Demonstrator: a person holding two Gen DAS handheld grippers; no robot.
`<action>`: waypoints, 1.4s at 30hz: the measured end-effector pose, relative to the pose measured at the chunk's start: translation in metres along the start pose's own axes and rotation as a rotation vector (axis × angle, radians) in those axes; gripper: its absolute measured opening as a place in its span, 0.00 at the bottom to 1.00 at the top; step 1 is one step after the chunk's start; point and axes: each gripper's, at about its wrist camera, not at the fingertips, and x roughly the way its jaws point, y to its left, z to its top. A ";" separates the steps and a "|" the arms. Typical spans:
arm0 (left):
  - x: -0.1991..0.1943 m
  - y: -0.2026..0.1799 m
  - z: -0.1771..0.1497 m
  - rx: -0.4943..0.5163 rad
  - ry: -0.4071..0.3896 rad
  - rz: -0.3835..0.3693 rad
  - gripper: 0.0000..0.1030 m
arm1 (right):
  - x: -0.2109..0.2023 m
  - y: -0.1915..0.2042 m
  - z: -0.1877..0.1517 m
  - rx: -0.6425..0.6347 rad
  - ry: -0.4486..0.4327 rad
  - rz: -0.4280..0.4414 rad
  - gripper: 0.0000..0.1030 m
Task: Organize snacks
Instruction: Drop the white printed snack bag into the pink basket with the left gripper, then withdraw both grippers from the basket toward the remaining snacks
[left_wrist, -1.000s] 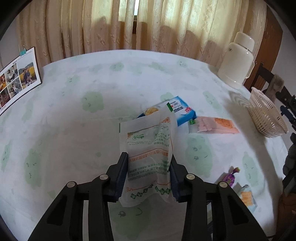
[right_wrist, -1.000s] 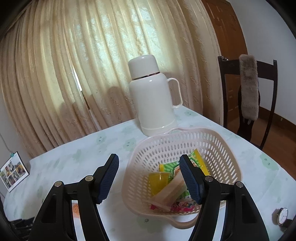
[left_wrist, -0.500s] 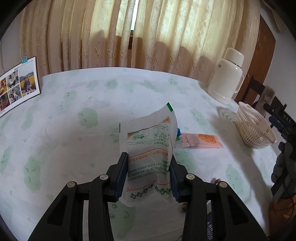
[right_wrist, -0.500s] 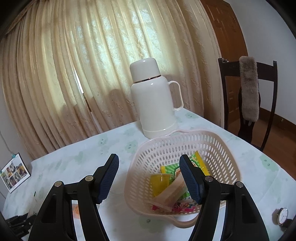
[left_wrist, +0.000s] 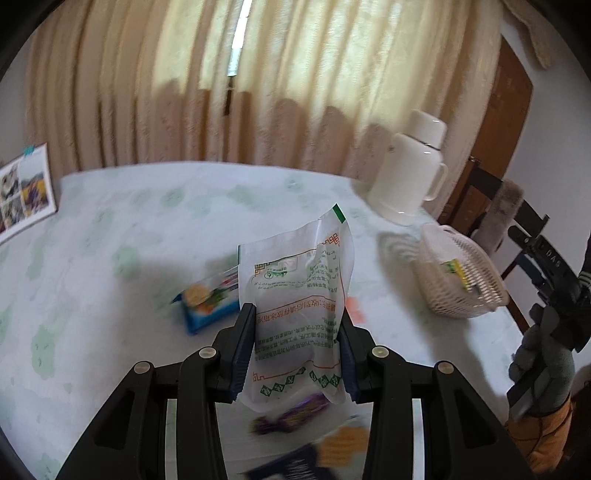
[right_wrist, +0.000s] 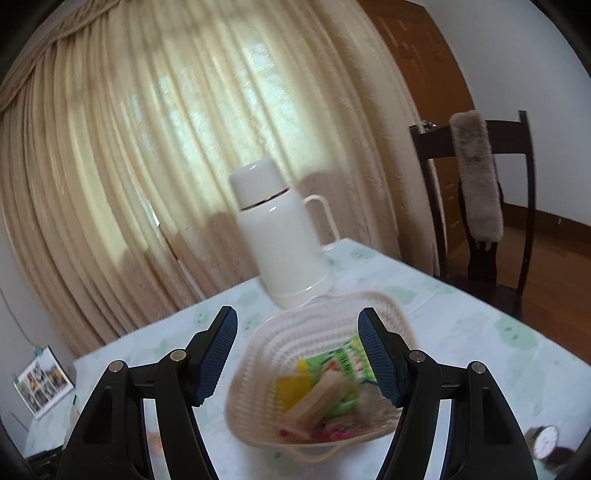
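Clamped between the two blue-padded jaws of the left gripper (left_wrist: 297, 350) is a white plastic snack pouch with green and orange print (left_wrist: 295, 295), held upright at the lower middle of the left wrist view with its top corner curling toward the upper right. Just below the pouch, blurred at the bottom of the frame, lie a purple twisted-wrapper candy (left_wrist: 290, 415) and a dark blue packet with an orange patch (left_wrist: 314, 454). Left of the jaws, a blue rectangular snack packet with a food picture (left_wrist: 207, 301) rests on the white tablecloth with pale green motifs (left_wrist: 110, 258), and a sliver of an orange-pink wrapper (left_wrist: 355, 309) shows just right of the pouch. At centre right sits the cream woven plastic basket (left_wrist: 461, 277) with a yellow-green packet inside, and behind it stands a white thermos jug with a handle (left_wrist: 410, 173). A photo collage board (left_wrist: 24, 192) leans at the left edge.

Jaws of the right gripper (right_wrist: 297, 358) stand wide apart with nothing between them, hanging above the same basket (right_wrist: 269, 339) in the lower middle of the right wrist view. Inside it lie a green printed packet (right_wrist: 341, 360), a yellow packet (right_wrist: 291, 387) and a tan bar-shaped snack (right_wrist: 317, 402), all blurred. The thermos (right_wrist: 280, 240) stands just behind the basket's far rim, before beige curtains (right_wrist: 147, 147). A dark wooden chair with a grey fuzzy cover draped on its back (right_wrist: 476, 173) fills the upper right, and a wristwatch (right_wrist: 546, 443) lies at the lower right corner.
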 end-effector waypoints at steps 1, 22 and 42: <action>0.001 -0.006 0.002 0.005 0.000 -0.009 0.36 | -0.003 -0.010 0.003 0.013 -0.005 -0.007 0.67; 0.122 -0.212 0.063 0.189 0.138 -0.227 0.37 | -0.027 -0.101 0.002 0.188 -0.019 -0.032 0.67; 0.099 -0.153 0.060 0.075 0.115 -0.197 0.68 | -0.025 -0.074 -0.014 0.057 -0.031 -0.083 0.67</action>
